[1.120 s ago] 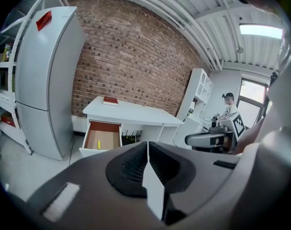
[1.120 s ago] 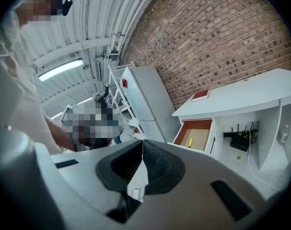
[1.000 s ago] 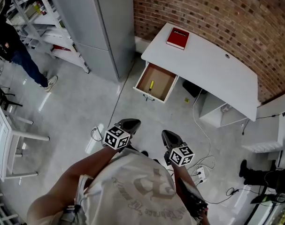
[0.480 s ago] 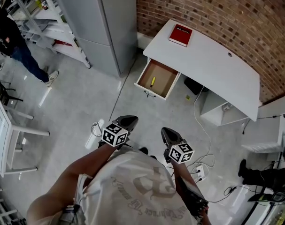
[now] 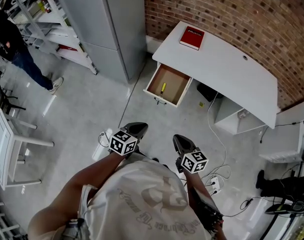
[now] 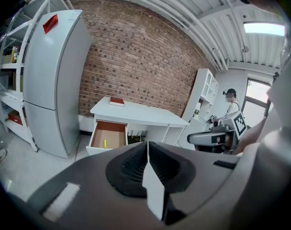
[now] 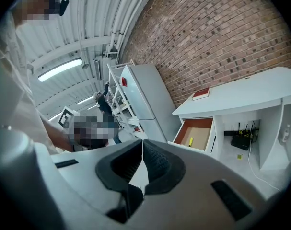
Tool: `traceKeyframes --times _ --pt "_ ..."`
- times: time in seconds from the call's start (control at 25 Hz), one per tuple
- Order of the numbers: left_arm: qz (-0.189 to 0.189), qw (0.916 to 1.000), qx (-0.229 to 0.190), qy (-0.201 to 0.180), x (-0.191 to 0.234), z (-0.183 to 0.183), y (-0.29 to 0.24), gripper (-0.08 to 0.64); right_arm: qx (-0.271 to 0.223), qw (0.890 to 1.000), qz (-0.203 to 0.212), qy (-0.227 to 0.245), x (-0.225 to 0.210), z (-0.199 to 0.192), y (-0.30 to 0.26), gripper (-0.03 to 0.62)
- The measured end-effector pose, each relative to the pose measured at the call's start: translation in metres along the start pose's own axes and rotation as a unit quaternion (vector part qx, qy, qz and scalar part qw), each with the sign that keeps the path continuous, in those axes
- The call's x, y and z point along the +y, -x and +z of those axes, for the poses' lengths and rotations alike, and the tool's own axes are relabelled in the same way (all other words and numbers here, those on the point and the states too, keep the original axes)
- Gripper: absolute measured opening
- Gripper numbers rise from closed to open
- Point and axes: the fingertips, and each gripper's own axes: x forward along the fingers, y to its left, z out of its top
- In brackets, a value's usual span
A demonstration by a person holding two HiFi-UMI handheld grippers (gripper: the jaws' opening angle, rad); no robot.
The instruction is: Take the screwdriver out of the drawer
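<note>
Little changes: the left tongs and right tongs stay clenched empty, the screwdriver untouched in the drawer at twelve o'clock.

Yellow screwdriver, brown drawer, white desk, red book, red-brown brick wall

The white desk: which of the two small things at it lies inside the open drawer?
The yellow screwdriver lies on the floor of the open drawer. The red book instead rests on the desk top, close to the brick wall.
</note>
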Motion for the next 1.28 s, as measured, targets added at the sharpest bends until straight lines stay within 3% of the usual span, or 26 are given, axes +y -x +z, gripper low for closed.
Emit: traceKeyframes --times 0.72,1.28 --pt "0.014 0.9996 -0.005 0.022 0.029 -0.009 0.018 0.015 0.021 1.000 -0.001 -0.004 0.011 -0.009 -0.025 0.008" --pt "-0.018 0.9996 0.008 0.020 0.062 0.008 -0.015 0.015 0.036 0.999 -0.034 -0.017 -0.012 0.000 -0.061 0.008"
